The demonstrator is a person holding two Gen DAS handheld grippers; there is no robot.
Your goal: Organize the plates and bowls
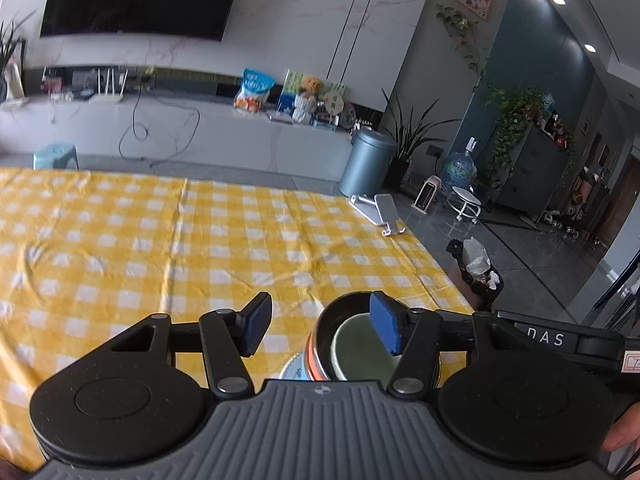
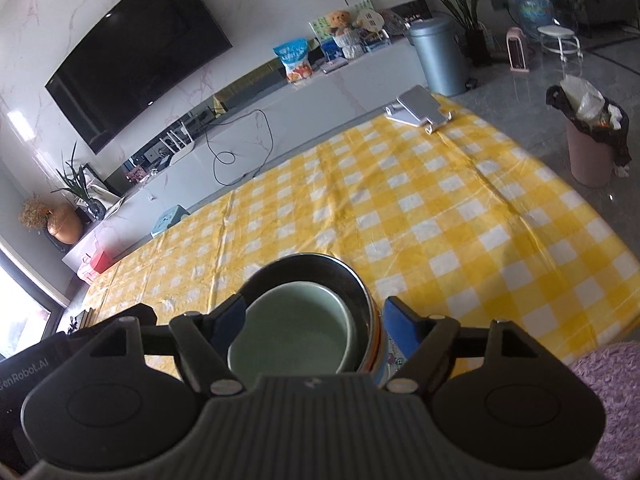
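Hovering both tools over the stack at the near edge of the yellow-and-white checked tablecloth: a pale green glazed ceramic bowl sits nested inside a dark steel bowl with an orange band, and under them I glimpse the rim of a blue-patterned plate. My right gripper is spread wide, straddling the stack without pinching it. My left gripper is likewise released, its right pad hanging over the green bowl's rim, its left pad over bare cloth.

Risk, as I judge it: glossy glaze and smooth steel are slippery, so an off-centre pinch on a curved wall could tilt the inner bowl or drag the stack across the wrinkled cloth toward the near edge. The ribbed blue rubber pads should help. The two tools are crowded; they could knock each other.

A silver phone stand sits far right, well apart.
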